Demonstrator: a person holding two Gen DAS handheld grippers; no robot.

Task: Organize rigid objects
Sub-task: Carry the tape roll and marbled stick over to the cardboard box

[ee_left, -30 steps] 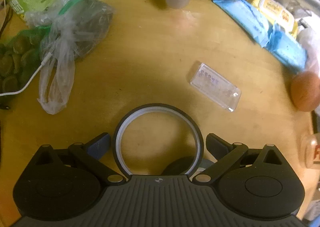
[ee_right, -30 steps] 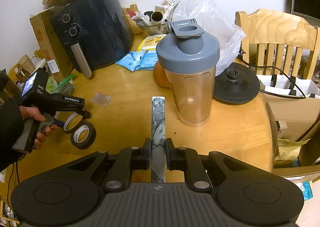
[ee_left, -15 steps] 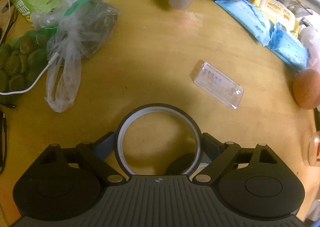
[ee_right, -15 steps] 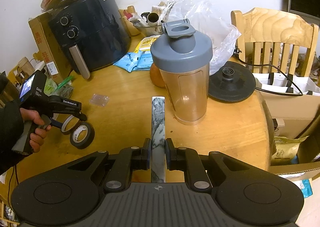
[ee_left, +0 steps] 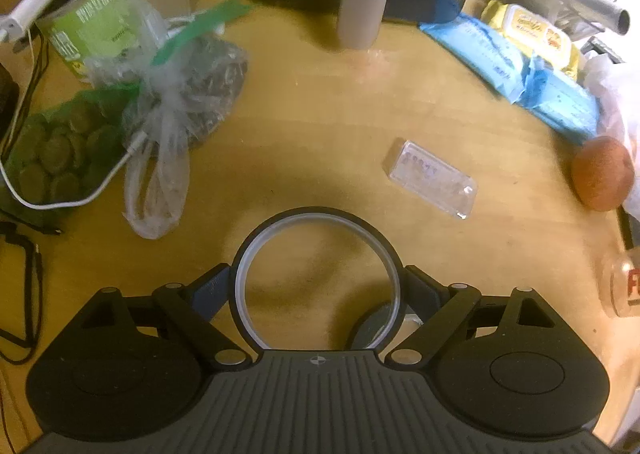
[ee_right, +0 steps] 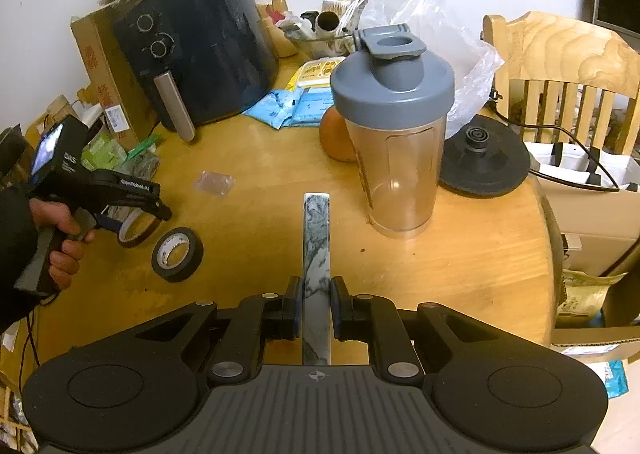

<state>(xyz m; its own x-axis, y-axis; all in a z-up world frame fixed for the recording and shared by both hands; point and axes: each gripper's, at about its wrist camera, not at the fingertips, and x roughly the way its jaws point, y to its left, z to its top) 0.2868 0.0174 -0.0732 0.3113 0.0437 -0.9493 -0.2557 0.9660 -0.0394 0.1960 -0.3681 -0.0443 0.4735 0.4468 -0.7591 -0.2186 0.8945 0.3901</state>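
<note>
- Left wrist view: at the far left of the wooden table, a green bag of round snacks and a knotted clear plastic bag are seen.
- In the middle, a thin ring of tape is clamped between the pads of the left gripper, whose jaws have just closed in on it; the ring is held above the table.
- A small clear plastic case lies flat to the right, with an orange near the edge.
- Right wrist view: a black roll of tape lies on the table at the left.
- In the middle, a flat marbled strip is pinched in the closed right gripper.
- A shaker bottle with a grey lid stands upright just right of it.
</note>
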